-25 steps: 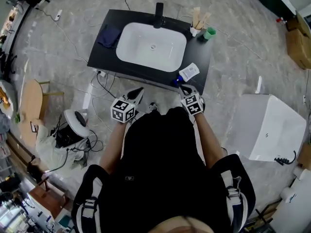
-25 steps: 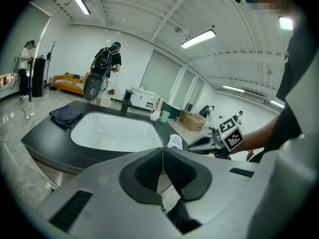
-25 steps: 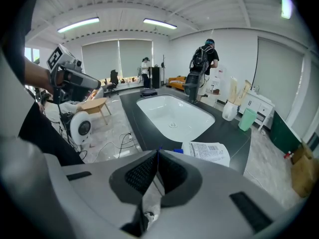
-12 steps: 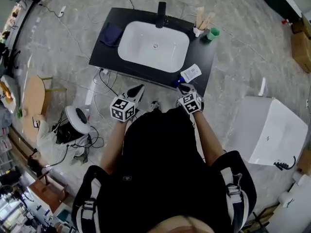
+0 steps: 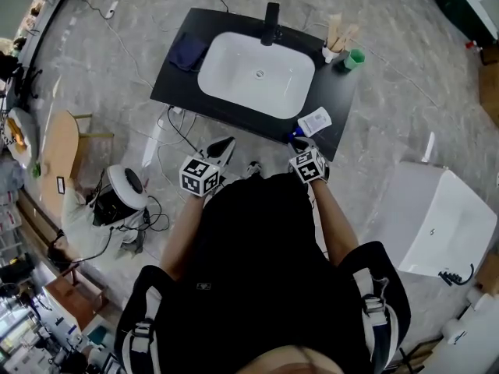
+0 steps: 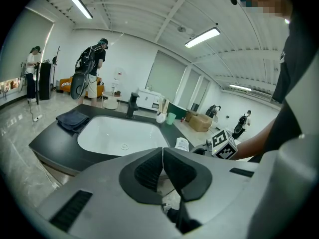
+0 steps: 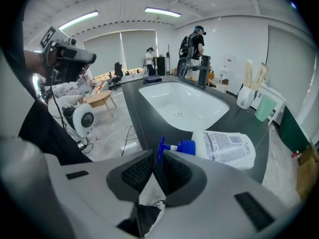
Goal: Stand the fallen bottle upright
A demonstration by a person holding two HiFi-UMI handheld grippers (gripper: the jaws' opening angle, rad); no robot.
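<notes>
Right hand-held gripper [image 7: 155, 154] slightly spread, fallen bottle [image 7: 227, 148] just beyond its tips. Left hand-held gripper [image 6: 163, 151] pressed together.

A black counter [image 5: 335, 92] holds a white sink [image 5: 257, 75] in its middle, with a black tap [image 5: 271, 23] at the far edge. A dark blue cloth [image 5: 189, 51] lies at the left. A white holder [image 5: 333, 53] and a green cup [image 5: 355, 58] stand at the far right corner. A white bottle [image 5: 314, 121] lies on its side at the near right.
</notes>
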